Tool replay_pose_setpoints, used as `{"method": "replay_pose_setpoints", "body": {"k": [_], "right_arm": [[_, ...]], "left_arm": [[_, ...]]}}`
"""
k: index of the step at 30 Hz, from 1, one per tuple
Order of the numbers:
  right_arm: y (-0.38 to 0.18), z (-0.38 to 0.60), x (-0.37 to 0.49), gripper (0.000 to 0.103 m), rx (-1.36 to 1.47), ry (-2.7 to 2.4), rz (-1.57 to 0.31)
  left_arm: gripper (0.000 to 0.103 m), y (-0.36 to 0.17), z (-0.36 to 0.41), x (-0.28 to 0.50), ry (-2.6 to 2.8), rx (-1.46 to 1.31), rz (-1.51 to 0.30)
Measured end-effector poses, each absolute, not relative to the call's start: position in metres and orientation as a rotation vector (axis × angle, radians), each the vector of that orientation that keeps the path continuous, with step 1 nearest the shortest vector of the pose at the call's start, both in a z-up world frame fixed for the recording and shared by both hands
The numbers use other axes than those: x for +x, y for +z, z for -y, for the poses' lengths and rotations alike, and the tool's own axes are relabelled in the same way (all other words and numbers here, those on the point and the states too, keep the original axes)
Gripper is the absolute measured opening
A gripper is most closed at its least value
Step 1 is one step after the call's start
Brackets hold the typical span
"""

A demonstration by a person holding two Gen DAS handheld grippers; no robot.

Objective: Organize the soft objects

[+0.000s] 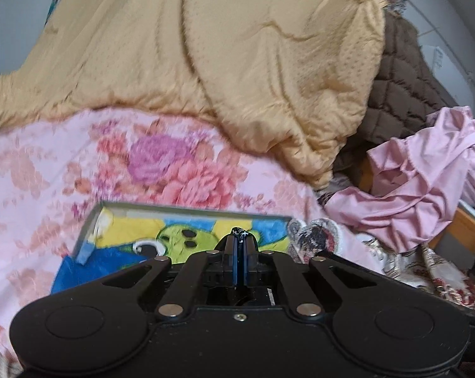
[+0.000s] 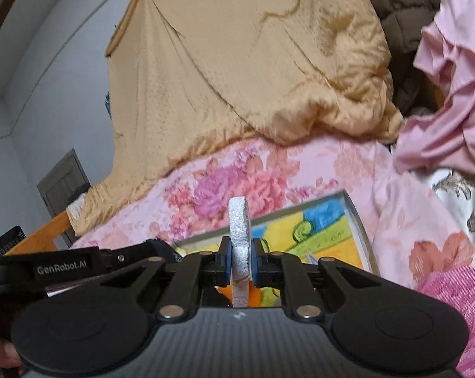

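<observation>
A shallow grey tray (image 1: 187,209) with a cartoon picture in blue, yellow and green lies on the pink floral bedspread (image 1: 48,173). My left gripper (image 1: 240,236) is shut with nothing visible between its blue pads, just above the tray's near part. My right gripper (image 2: 240,260) is shut on a flat silver glittery foam piece (image 2: 239,230) held upright on edge, above the near left part of the same tray (image 2: 358,220). The left gripper's arm (image 2: 64,264) shows at the left of the right wrist view.
A large tan blanket (image 1: 237,47) is heaped at the back of the bed. A brown quilted cover (image 1: 398,94) and a crumpled pink cloth (image 1: 420,195) lie at the right. A patterned beige cloth (image 1: 426,267) lies near the wooden bed frame (image 1: 467,230).
</observation>
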State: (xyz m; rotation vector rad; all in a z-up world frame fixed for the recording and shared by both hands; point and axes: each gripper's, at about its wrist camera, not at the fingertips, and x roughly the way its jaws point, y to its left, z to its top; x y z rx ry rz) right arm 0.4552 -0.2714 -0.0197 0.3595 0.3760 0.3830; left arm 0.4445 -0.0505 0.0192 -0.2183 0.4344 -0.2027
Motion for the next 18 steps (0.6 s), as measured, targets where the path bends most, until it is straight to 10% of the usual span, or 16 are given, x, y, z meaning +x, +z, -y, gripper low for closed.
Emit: {"method": "replay_pose_setpoints", "body": {"k": [18], "right_arm": [[-0.040,0.282,0.476,0.017,0.339,0.259,-0.524]], "left_arm": [[0.004,-0.041,0.049,0.477,-0.179,-0.344,-0.620]]}}
